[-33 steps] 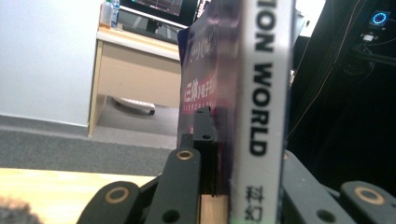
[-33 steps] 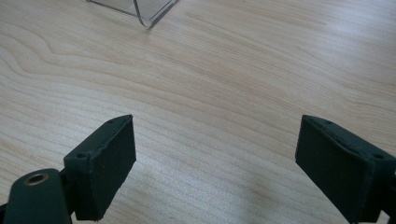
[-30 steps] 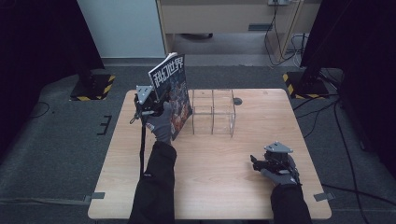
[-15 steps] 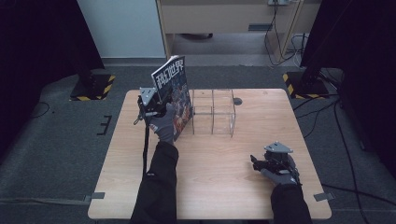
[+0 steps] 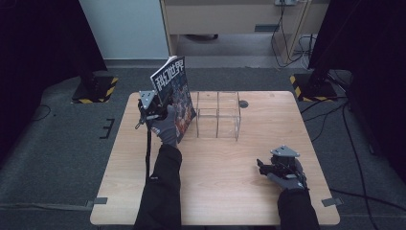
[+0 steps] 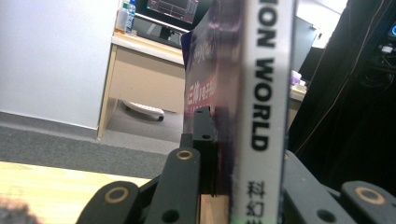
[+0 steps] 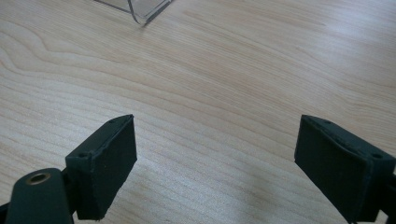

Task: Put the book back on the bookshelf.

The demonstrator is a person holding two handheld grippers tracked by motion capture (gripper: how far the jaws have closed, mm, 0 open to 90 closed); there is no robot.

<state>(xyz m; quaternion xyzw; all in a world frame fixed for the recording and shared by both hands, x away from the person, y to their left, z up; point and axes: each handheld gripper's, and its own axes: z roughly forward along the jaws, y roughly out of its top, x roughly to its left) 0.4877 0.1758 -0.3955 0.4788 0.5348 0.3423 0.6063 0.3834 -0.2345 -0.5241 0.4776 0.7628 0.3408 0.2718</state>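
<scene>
**Magazine held upright beside clear rack**

The left gripper (image 5: 152,111) is clamped on the magazine (image 5: 173,98) at its spine, holding it upright just left of the clear acrylic rack (image 5: 218,115). Judged light, glossy and floppy; a grip near the spine keeps it stiff. The right gripper (image 5: 268,167) rests near the rack's front-right, jaws wide apart and empty.

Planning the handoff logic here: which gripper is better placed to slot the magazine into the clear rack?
Left. The left gripper is shut on the magazine, held upright right beside the rack. The right gripper is open near the table's front edge, away from both.
</scene>
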